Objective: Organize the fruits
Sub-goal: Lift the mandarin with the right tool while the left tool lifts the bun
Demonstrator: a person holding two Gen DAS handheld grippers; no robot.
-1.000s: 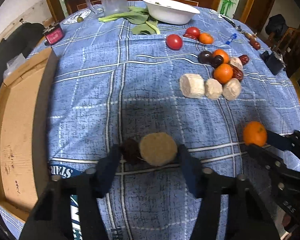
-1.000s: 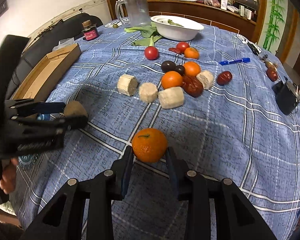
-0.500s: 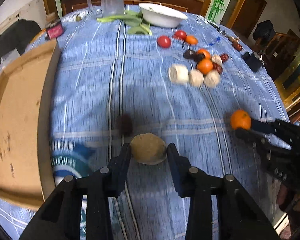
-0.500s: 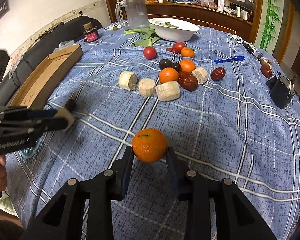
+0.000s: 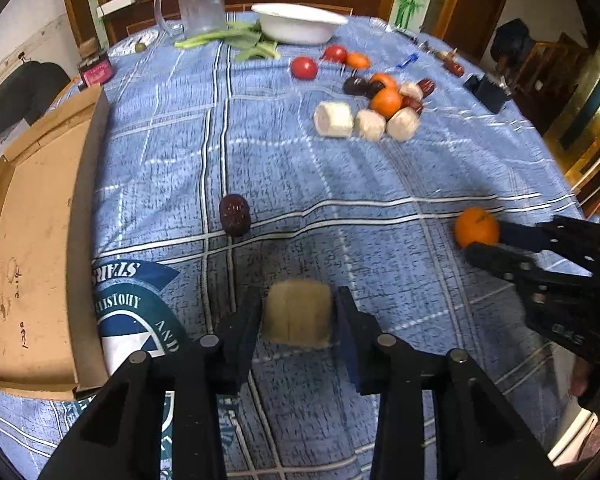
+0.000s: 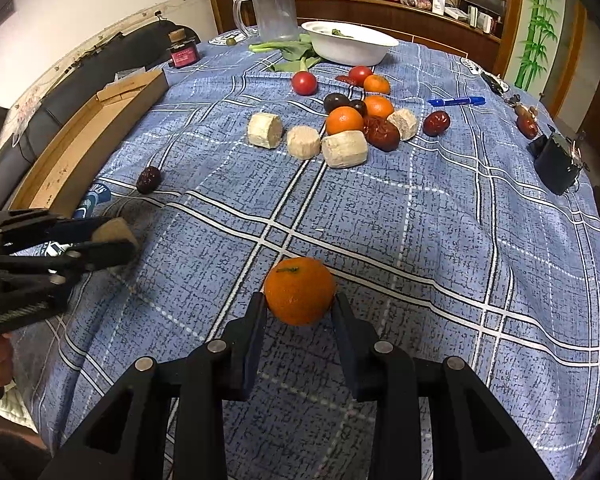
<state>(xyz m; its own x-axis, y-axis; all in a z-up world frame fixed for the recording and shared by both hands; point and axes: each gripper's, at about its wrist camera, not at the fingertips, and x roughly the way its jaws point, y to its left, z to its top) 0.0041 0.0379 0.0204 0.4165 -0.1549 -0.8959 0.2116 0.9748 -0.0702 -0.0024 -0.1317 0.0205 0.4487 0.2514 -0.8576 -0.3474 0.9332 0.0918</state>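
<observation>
Your left gripper (image 5: 298,314) has just closed its jaws on the tan cylinder chunk (image 5: 298,314), which now sits clamped between the pads, its flat ends against them and its long axis running jaw to jaw. Your right gripper (image 6: 299,304) is clenched on the mandarin (image 6: 299,291), held at the fingertips. From the left jaws, the cardboard tray (image 5: 32,236) lies just to the left and is far nearer to that hand than to the right. The dark date (image 5: 234,215) lies ahead of the left jaws, slightly left; the remaining fruit pile (image 5: 380,108) sits well ahead and right.
</observation>
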